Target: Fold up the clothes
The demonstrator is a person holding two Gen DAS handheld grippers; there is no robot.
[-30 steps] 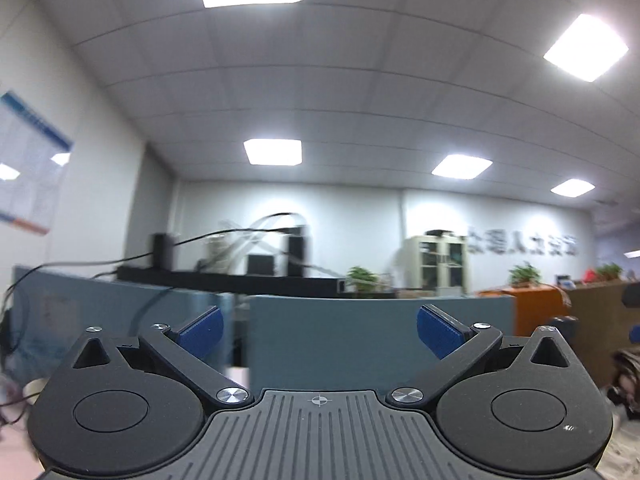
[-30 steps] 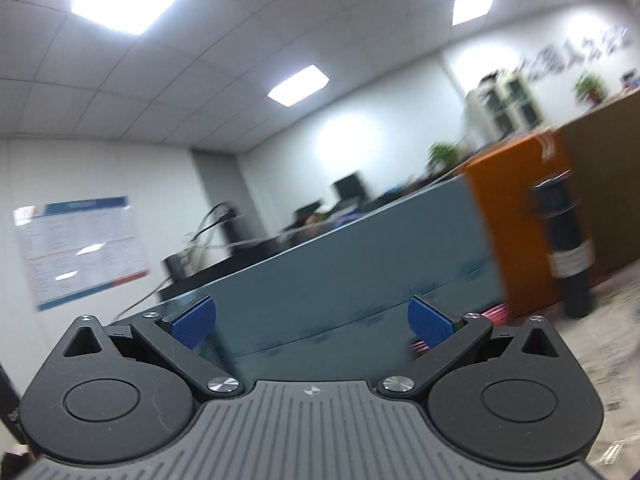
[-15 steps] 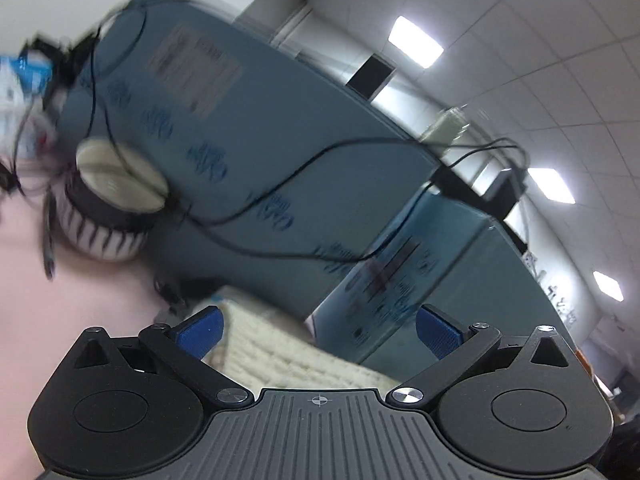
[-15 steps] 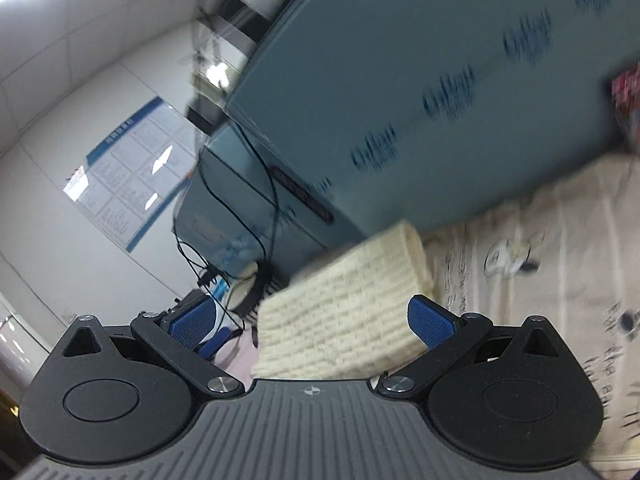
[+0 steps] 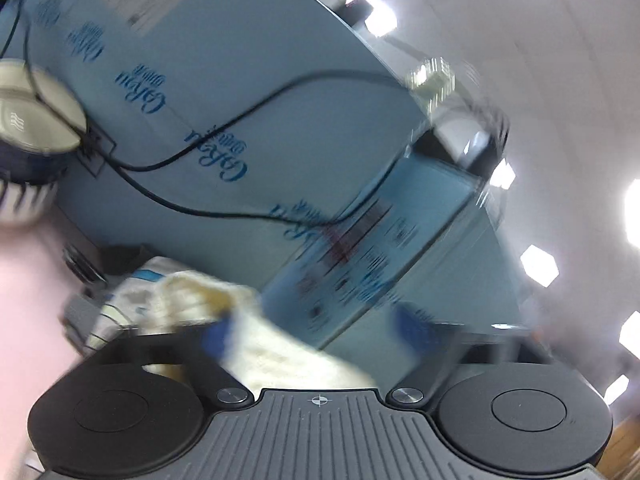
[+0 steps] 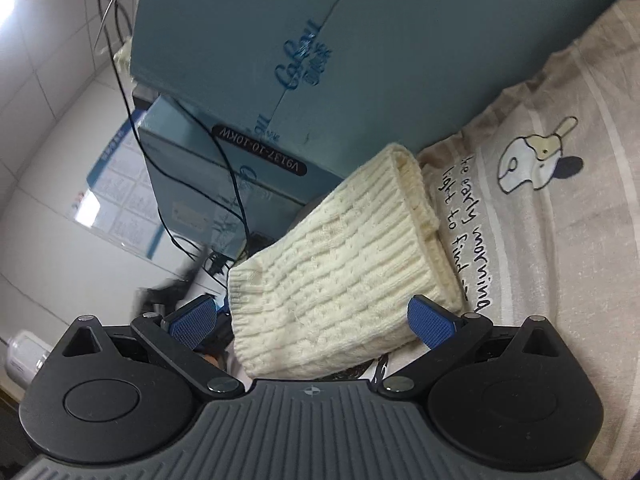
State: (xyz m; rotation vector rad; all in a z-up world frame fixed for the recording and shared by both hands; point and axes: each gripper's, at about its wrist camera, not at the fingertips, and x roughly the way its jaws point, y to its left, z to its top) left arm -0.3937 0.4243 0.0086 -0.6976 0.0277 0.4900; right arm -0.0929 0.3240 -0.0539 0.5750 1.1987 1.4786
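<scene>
Looking now: both grippers point down at the bed, where a second ago they pointed up at the ceiling lights.
Sweater: a cream knitted sweater lies folded on the bed sheet, right beside the big blue box.
Right gripper: the right gripper hangs over the near end of the sweater. Its blue pads are wide apart, one on each side of the sweater, and they hold nothing. Half a second ago the sweater looked farther off.
Left gripper: the left gripper is blurry from moving. Its blue pads are apart. One pad sits in front of the sweater, but I cannot tell if it touches.
Blue box, left view: the blue box fills more of the view than half a second ago. A black cable hangs across it.
Round thing: a white and dark round thing sits at the left side of the blue box, closer than before.
Sheet: it has a little cartoon and dark writing, beside the sweater.
</scene>
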